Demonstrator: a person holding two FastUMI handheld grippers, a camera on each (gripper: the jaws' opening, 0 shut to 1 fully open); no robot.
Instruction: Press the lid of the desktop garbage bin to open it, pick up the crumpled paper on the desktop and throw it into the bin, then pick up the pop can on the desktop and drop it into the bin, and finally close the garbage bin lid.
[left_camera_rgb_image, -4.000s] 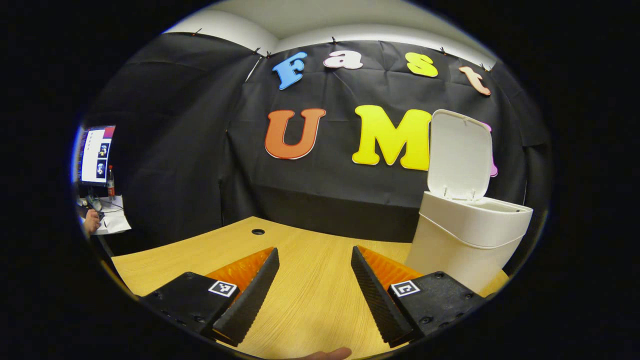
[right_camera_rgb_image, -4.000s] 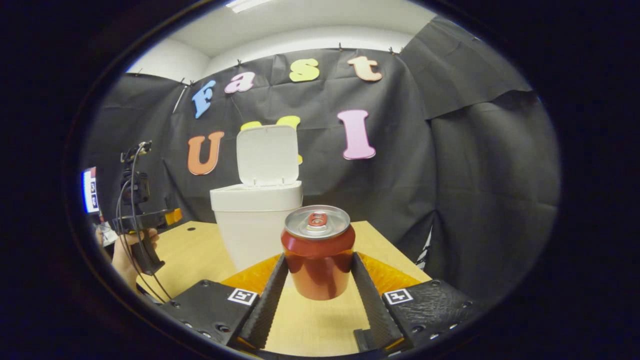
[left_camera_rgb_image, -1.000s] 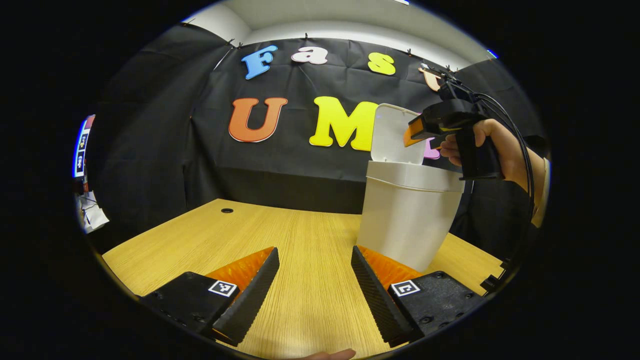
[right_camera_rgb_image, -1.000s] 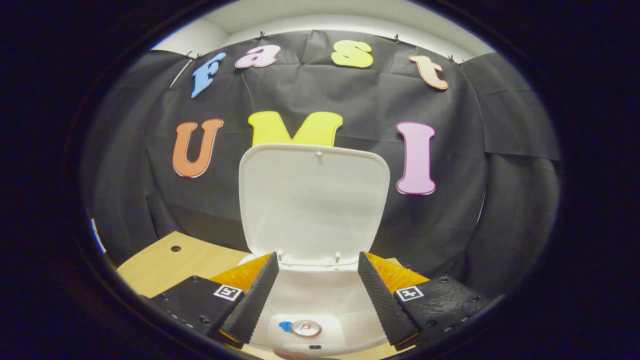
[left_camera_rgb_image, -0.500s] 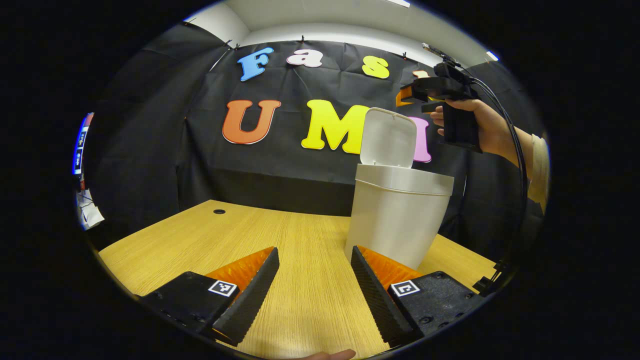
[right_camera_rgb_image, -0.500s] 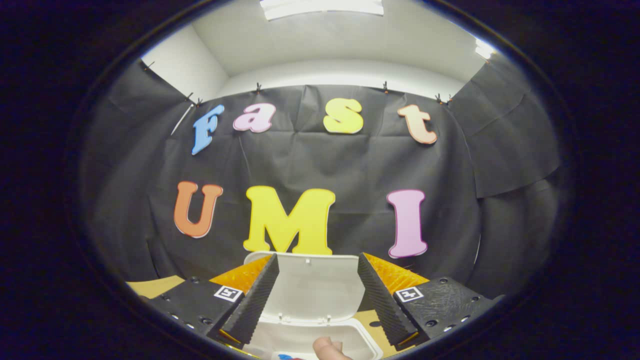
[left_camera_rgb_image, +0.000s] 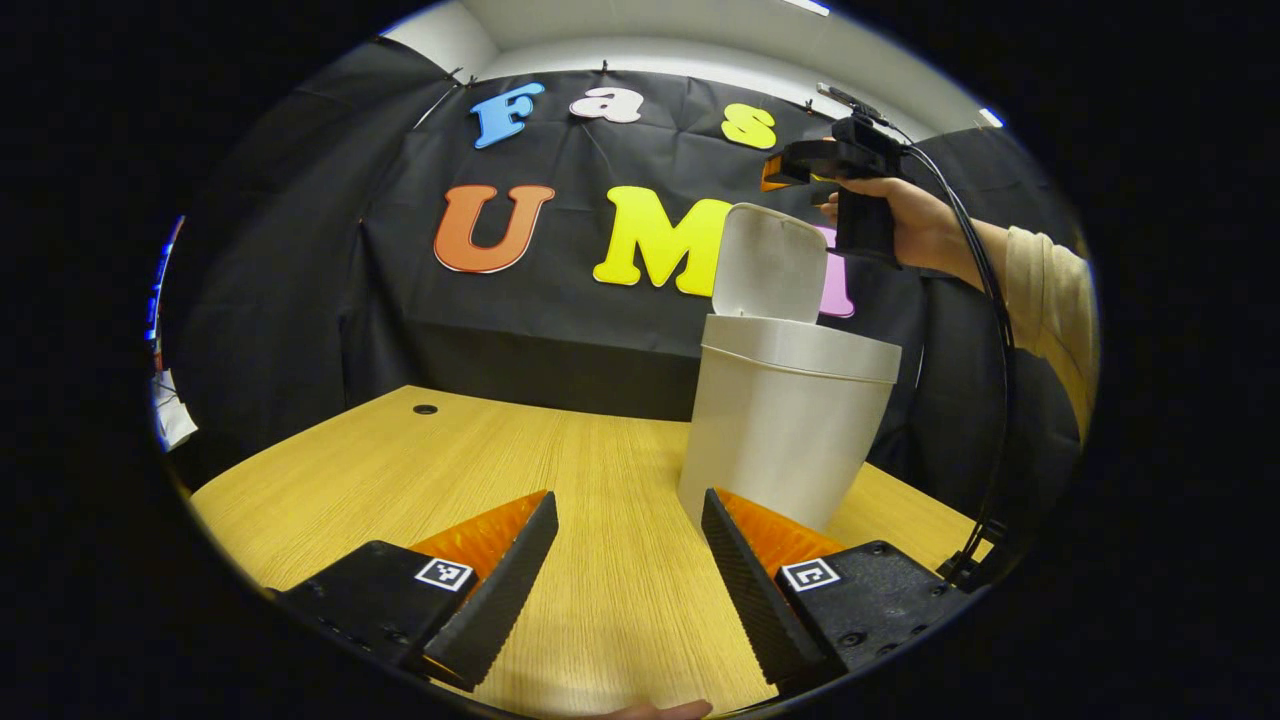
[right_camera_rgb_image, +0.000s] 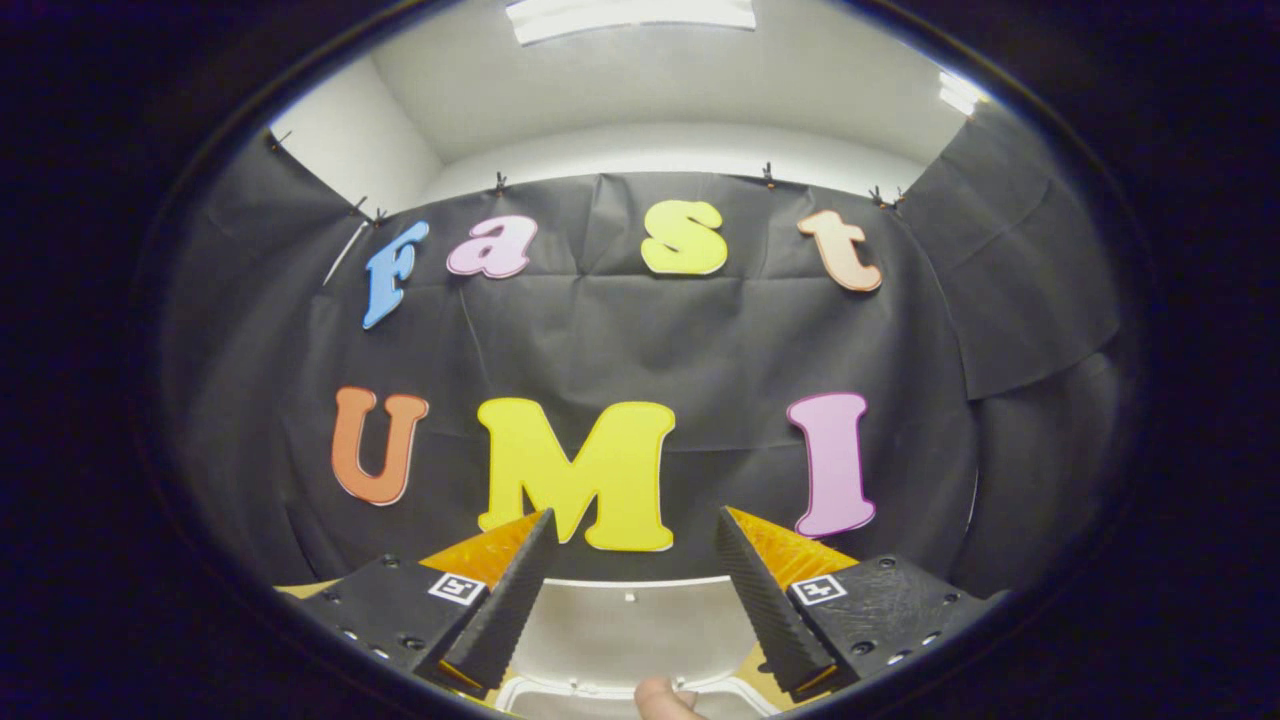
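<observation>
Right hand-held gripper (right_camera_rgb_image: 632, 600) wide open, empty, above lid (right_camera_rgb_image: 625, 628)

The left gripper (left_camera_rgb_image: 625, 510) hovers low over the wooden desktop (left_camera_rgb_image: 400, 470), its two fingers spread apart with nothing between them. Just ahead of the right-hand finger stands the white desktop garbage bin (left_camera_rgb_image: 785, 430), resting on the desktop with its lid (left_camera_rgb_image: 768, 265) swung up and standing nearly upright at the back. Above and just behind the lid's top edge, a hand (left_camera_rgb_image: 915, 230) in a pale sleeve (left_camera_rgb_image: 1050, 300) holds the right gripper (left_camera_rgb_image: 768, 176), a black cable (left_camera_rgb_image: 1000, 350) trailing down from it. A small round hole (left_camera_rgb_image: 425, 409) sits near the desktop's far left edge.
</observation>
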